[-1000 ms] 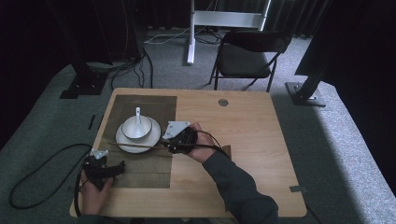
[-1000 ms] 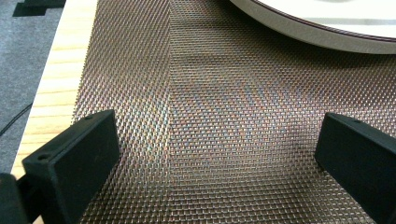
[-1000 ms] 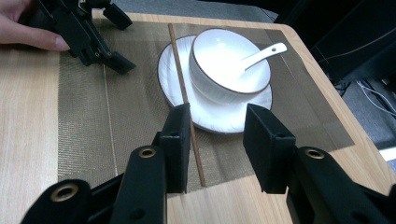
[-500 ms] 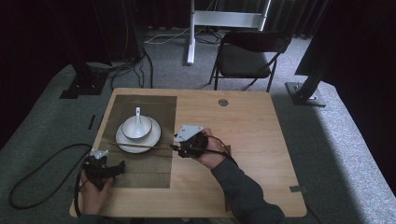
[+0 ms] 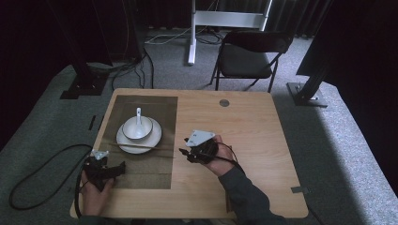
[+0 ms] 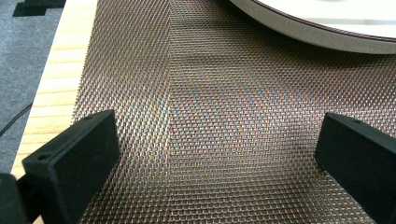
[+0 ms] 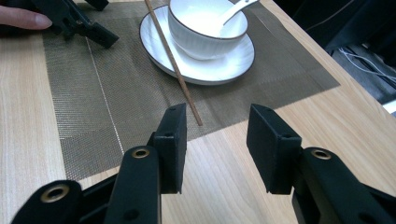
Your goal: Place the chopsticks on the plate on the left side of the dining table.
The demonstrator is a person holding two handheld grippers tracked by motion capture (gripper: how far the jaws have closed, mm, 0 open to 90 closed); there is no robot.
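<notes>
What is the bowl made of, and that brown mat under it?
The bowl looks like glazed white ceramic: smooth and shiny, with a thin dark rim. The mat looks like woven plastic or vinyl mesh, its brown-gold threads crossing in a fine grid, though the fibre is uncertain.

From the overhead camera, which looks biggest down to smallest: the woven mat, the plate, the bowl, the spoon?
Largest to smallest in the high view:
1. Woven mat
2. Plate
3. Bowl, sitting on the plate
4. Spoon, resting in the bowl

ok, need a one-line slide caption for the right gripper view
Open right gripper faces chopsticks laid across a plate holding bowl and spoon on a woven placemat.
</notes>
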